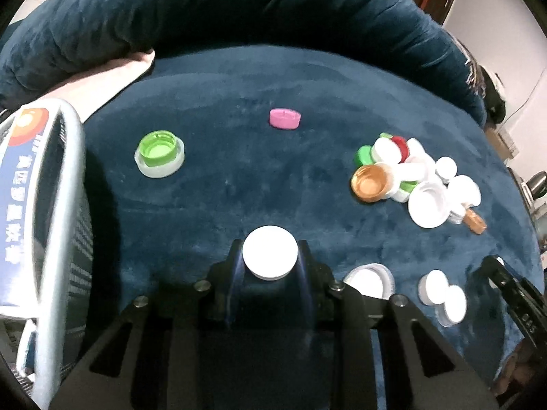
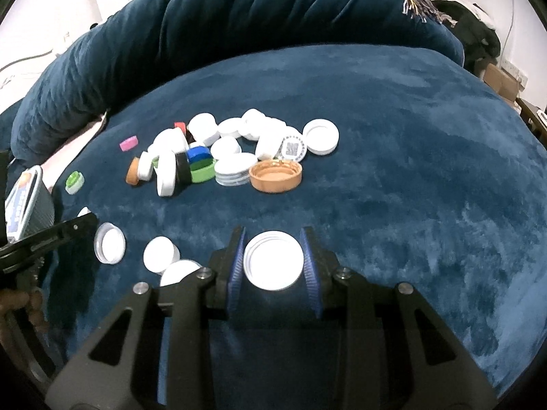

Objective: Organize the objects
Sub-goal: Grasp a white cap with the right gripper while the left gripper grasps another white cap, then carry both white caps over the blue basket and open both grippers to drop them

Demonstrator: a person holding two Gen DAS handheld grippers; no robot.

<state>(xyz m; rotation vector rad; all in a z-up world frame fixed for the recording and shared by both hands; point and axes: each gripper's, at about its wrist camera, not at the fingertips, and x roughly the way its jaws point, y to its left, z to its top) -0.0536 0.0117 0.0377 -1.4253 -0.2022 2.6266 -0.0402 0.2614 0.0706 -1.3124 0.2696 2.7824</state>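
White flat-topped cap [image 1: 270, 252] clamped between left gripper [image 1: 270, 259] pads, near on blue velvet [image 1: 239, 177]; white open-side-up cap [image 2: 273, 260] pinched likewise by right gripper [image 2: 273, 263], near the cap pile [image 2: 225, 157].

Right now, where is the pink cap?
Left wrist view: the pink cap lies alone on the blue cushion, upper centre, between the green cap and the cap pile.
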